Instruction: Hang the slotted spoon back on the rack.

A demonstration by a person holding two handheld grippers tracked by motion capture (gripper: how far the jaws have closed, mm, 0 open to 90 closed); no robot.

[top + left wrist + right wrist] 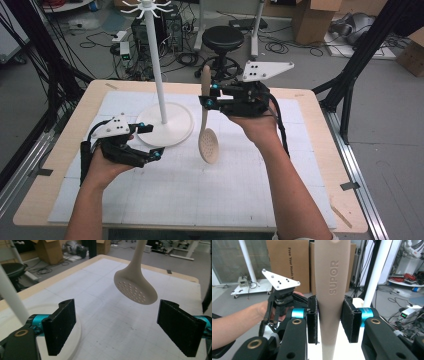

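A beige slotted spoon (208,144) hangs upright over the middle of the table, bowl down and clear of the white mat. My right gripper (210,95) is shut on its handle (332,290), which bears raised "SUPOR" lettering, with both pads pressed on its sides. My left gripper (151,141) is low at the left, beside the base of a white hook stand (167,127). Its jaws stand wide open with nothing between them (117,325). In the left gripper view the spoon's perforated bowl (136,287) floats ahead of and above the jaws.
The hook stand's pole (159,75) rises from its round base at the left-centre of the gridded mat (200,200). Beyond the table stand a black stool (223,37), cardboard boxes (312,20), cables and black frame legs (350,75).
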